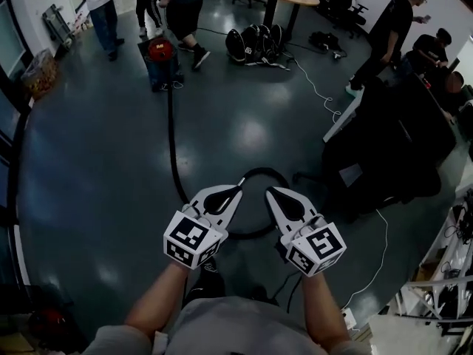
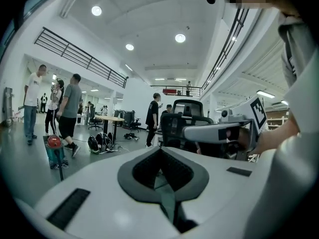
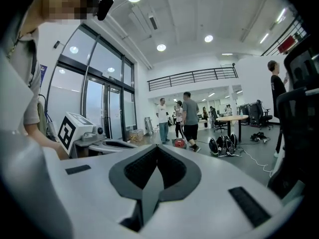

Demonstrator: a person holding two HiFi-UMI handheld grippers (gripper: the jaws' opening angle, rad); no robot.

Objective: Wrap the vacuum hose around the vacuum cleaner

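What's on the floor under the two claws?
A black vacuum hose loops on the dark floor there. The left claw and right claw, both shut and empty, cover parts of the loop.

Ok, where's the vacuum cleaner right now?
The vacuum cleaner stands on the floor at the head view's upper left, far ahead, beside a person; its black hose trails back toward the left gripper.

The dark floor (image 1: 244, 135) bears the vacuum cleaner (image 1: 160, 59), its black hose (image 1: 172, 146), and a gear heap (image 1: 255, 44).
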